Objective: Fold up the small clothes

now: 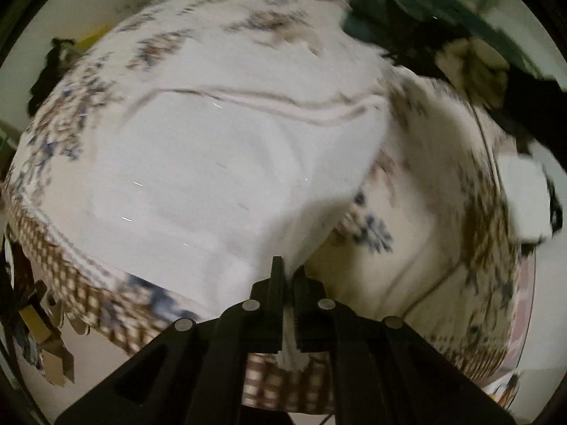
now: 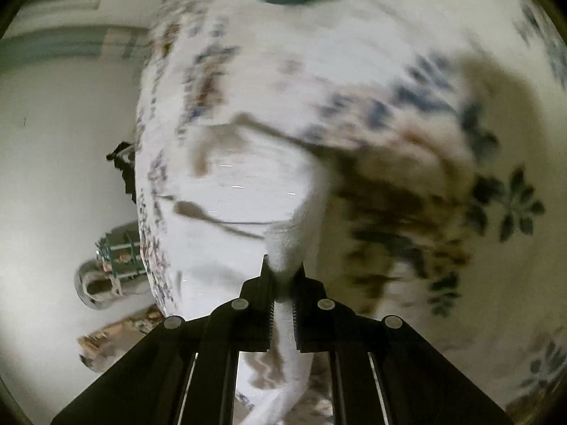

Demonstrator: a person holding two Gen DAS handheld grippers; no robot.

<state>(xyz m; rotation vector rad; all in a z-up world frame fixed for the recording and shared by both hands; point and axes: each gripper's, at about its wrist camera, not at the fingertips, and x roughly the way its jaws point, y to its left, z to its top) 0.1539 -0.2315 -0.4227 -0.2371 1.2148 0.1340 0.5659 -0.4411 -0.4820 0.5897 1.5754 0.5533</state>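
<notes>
A small white garment [image 1: 219, 177] lies spread on a bed with a cream floral cover [image 1: 418, 248]. A seam or hem runs across its far part. My left gripper [image 1: 287, 272] is shut on the garment's near edge, with white cloth pinched between the jaws. In the right wrist view the same white garment [image 2: 248, 191] stretches away from me. My right gripper [image 2: 283, 269] is shut on a bunched fold of it, and cloth hangs down between the jaws. Both views are motion-blurred.
A pile of dark green and black clothes [image 1: 425, 10] lies at the bed's far right, with a white object [image 1: 524, 198] at the right edge. The bed's checked border [image 1: 71, 283] runs along the left. Shoes [image 2: 106, 269] sit on the pale floor [image 2: 63, 163] beside the bed.
</notes>
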